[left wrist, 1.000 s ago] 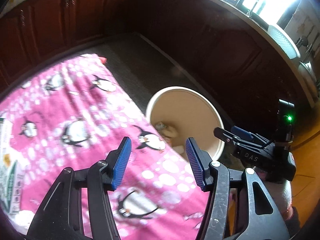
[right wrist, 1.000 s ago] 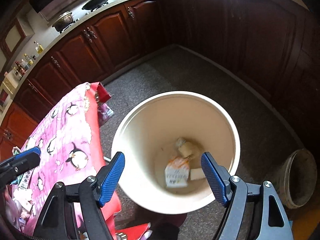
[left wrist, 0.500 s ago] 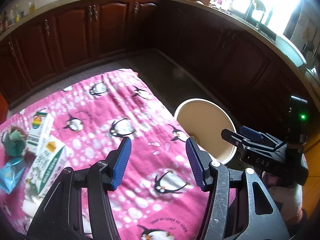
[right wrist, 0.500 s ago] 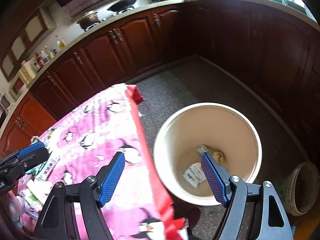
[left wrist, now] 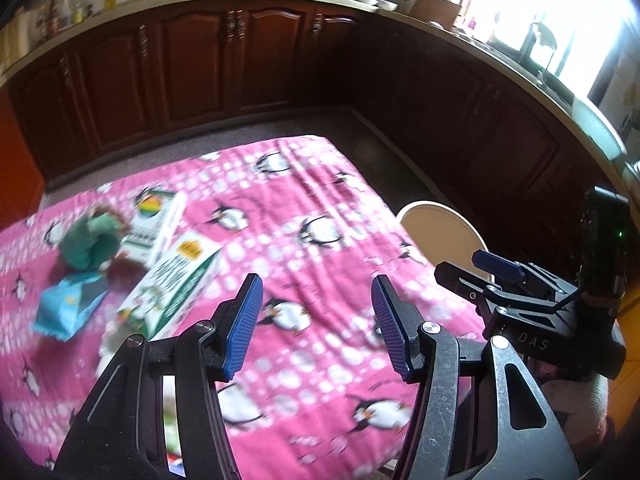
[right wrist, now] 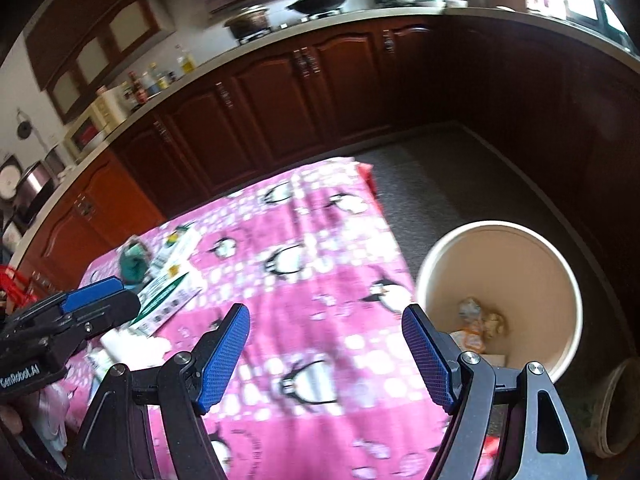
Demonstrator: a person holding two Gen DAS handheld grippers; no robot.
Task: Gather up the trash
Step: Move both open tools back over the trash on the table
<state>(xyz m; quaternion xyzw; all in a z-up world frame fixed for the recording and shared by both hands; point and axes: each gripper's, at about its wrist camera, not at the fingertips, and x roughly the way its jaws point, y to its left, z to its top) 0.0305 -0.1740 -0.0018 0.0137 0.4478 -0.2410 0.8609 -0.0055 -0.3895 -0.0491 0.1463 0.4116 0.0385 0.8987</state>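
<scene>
Blue-padded left gripper (left wrist: 316,324) spread wide, nothing between the pads, hanging over the pink penguin tablecloth (left wrist: 304,200). Right gripper (right wrist: 326,354) likewise spread, holding nothing, over the cloth's right edge. Trash cluster on the cloth at 10 o'clock of the left gripper: green-white carton (left wrist: 172,292) nearest, light blue wrapper (left wrist: 66,308) just beside it, white box with rainbow print (left wrist: 154,222) and a crumpled green wad (left wrist: 90,242) behind, touching each other; all motion-blurred. Cream bucket (right wrist: 568,280) on the floor at 2 o'clock of the right gripper, just beside the table, with paper scraps (right wrist: 478,326) at its bottom. Dark wood cabinets (right wrist: 280,108) along the far wall.
</scene>
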